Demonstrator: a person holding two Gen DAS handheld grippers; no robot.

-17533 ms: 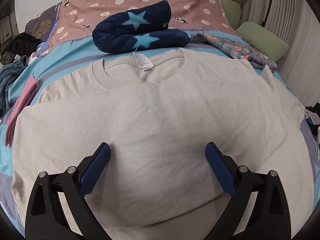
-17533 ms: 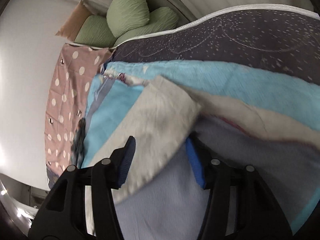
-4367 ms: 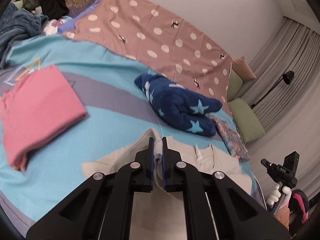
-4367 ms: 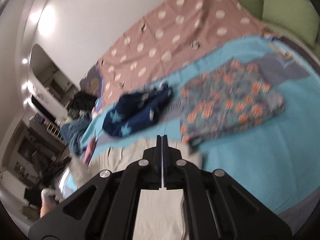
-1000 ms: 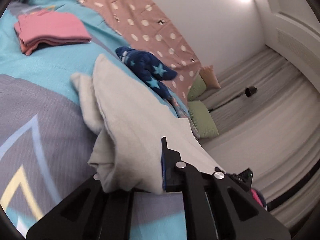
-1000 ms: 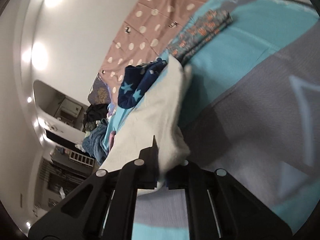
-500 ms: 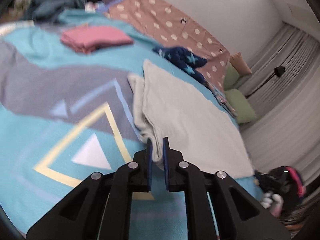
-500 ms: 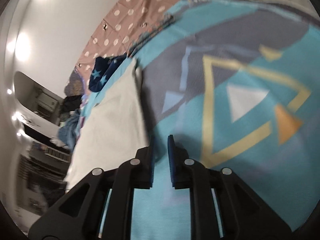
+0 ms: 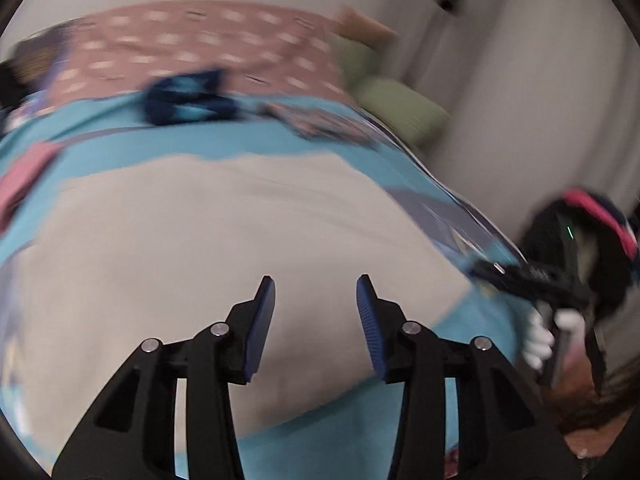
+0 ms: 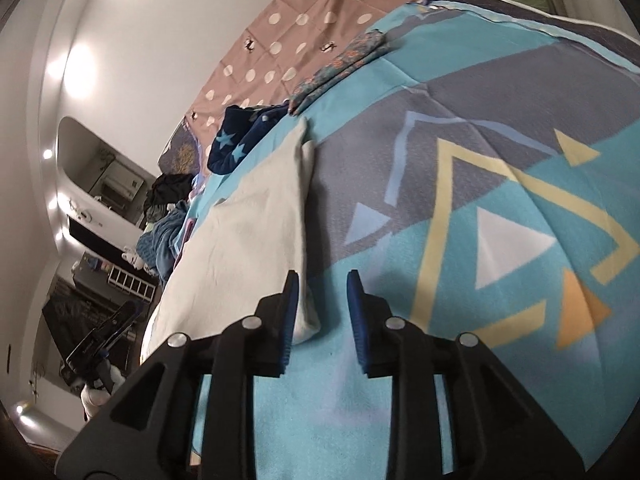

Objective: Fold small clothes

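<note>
The beige T-shirt (image 9: 224, 240) lies folded flat on the blue patterned blanket (image 10: 460, 208). My left gripper (image 9: 316, 300) hovers over the shirt's near half, its jaws opening with nothing pinched between them; this view is motion-blurred. My right gripper (image 10: 322, 292) sits at the shirt's (image 10: 248, 232) near right corner, jaws opening. That corner lies loose beside the left pad, not pressed. Each gripper shows in the other's view: the right one (image 9: 520, 276) in a white-gloved hand, the left one (image 10: 104, 336) far left.
A navy star-print garment (image 9: 188, 100) and a floral garment (image 9: 320, 124) lie beyond the shirt. A folded pink garment (image 9: 20, 176) is at the left. Green pillows (image 9: 400, 104) and a spotted sheet (image 10: 304, 20) sit at the back. The bed edge runs close on the right.
Both grippers have let go of the shirt, which now lies flat, and their jaws have parted. The left gripper has swung round to face across the shirt; the right has stayed put.
</note>
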